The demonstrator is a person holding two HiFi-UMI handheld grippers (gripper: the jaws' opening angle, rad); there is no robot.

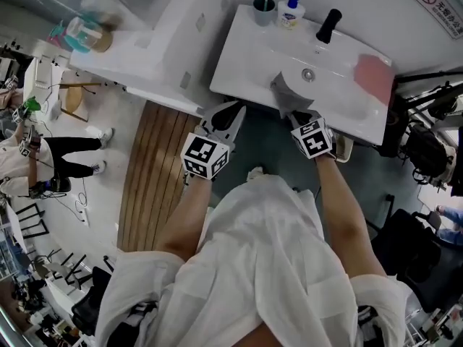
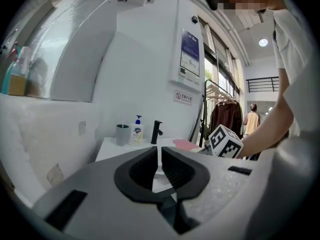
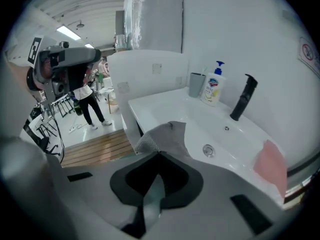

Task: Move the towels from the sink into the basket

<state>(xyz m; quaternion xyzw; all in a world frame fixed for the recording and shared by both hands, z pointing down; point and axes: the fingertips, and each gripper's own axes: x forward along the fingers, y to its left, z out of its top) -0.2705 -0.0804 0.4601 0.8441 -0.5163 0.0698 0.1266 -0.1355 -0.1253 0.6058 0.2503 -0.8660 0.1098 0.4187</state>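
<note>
A grey towel (image 1: 288, 91) hangs bunched over the front rim of the white sink (image 1: 253, 56), and my right gripper (image 1: 293, 114) is shut on its near edge. In the right gripper view the grey towel (image 3: 167, 136) rises from the closed right gripper (image 3: 159, 154), beside the drain (image 3: 208, 150). A pink towel (image 1: 374, 76) lies flat on the sink's right side; it also shows as the pink towel (image 3: 270, 161). My left gripper (image 1: 230, 110) hovers at the sink's front left corner. The left gripper (image 2: 159, 151) shows a thin slit between its jaws, holding nothing.
A black faucet (image 1: 329, 24), a soap bottle (image 1: 291, 11) and a grey cup (image 1: 264, 9) stand along the sink's back. A white ledge (image 1: 137, 56) adjoins on the left, above wooden floor slats (image 1: 155, 172). A person (image 1: 43, 165) stands far left; a clothes rack (image 2: 225, 114) is at the right.
</note>
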